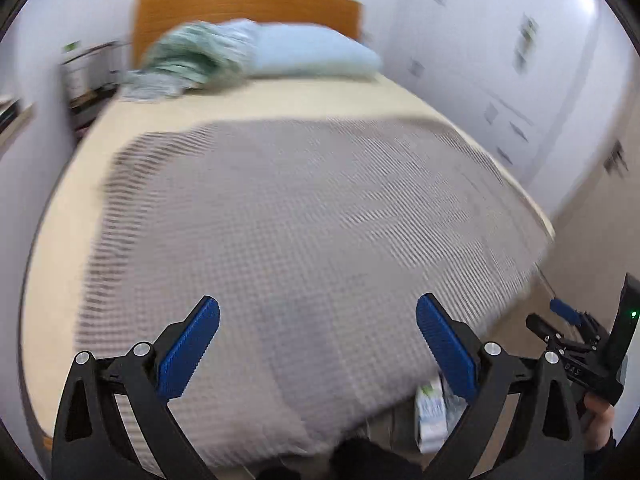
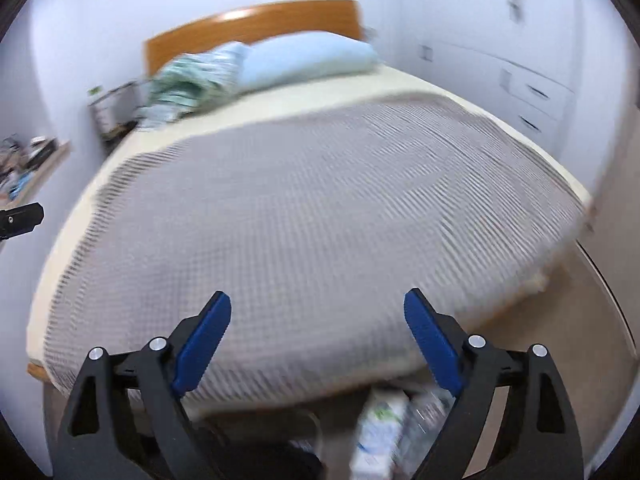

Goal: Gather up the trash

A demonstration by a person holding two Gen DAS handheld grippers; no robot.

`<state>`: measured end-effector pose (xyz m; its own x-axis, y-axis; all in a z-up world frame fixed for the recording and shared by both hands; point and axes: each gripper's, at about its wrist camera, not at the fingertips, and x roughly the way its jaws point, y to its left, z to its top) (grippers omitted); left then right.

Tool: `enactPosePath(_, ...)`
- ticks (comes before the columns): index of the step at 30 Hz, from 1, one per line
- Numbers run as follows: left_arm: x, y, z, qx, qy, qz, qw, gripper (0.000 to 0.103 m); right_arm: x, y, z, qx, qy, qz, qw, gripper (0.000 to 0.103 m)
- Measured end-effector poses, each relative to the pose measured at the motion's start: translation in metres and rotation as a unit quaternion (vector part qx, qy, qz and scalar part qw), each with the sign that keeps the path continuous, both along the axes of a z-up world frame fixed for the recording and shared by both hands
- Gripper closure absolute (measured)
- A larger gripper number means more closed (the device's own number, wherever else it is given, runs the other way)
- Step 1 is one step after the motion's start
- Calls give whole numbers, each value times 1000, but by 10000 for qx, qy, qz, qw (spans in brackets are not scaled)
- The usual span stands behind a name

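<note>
Both grippers are empty with jaws spread wide: left gripper (image 1: 318,334), right gripper (image 2: 318,326). The trash, a white-and-green carton (image 2: 378,432) with a crumpled clear plastic piece (image 2: 430,412) just beside it, lies on the floor at the foot of the bed (image 2: 304,216), below and slightly right of both sets of fingers. The carton's long axis runs roughly along the pointing direction. The right gripper looks nearer, though blur makes that uncertain. Grey waffle blanket (image 1: 288,216), pillows, wooden headboard (image 1: 248,8), white wardrobe (image 2: 532,80), beige floor (image 2: 560,320).
</note>
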<state>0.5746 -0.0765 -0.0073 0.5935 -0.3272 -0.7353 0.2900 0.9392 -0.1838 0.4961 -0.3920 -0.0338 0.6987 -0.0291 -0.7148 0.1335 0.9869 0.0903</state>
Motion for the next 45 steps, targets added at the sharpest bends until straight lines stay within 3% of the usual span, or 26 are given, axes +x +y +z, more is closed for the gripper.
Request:
enactPosePath(2,24,34,4,-6,56,417,9991,8,46,23,5,154,106,270,9995,18)
enactPosePath(5,63,77,7,50,40,988,9951,8,90,53,17,-34,75,498,9987,18)
enactPosePath(10,125,108,20,166,-334,1349,9902,8,171,95,37,-110,-71,803,9967,18)
enactPosePath(14,164,121,31,28,-966,1703,9806,8,217,117,45,-220,-501,1029,9932,18)
enactPosePath(18,197,129,37,-58,-1362,1837,9735,8,250,131,50,-152,-1357,1102,9845,18)
enactPosePath(21,206,125,36,3,-1878,1824,9651,8,256,138,47,-347,-2104,1047,9714,18)
enactPosePath(23,213,122,29,98,-2162,1768,9602,8,263,143,41,-544,-2363,1036,9646,18)
enactPosePath(28,213,111,19,330,-2677,1671,9483,8,279,149,37,-600,-2449,1057,9619,18)
enactPosePath(36,185,99,33,302,-2941,1697,9401,8,257,142,57,-646,-2626,1025,9573,18)
enactPosePath(41,151,101,50,32,-2972,1681,9399,8,222,134,73,-622,-2698,994,9557,18)
enactPosePath(45,99,102,69,-35,-3070,1656,9372,8,175,134,83,-525,-2717,985,9559,18)
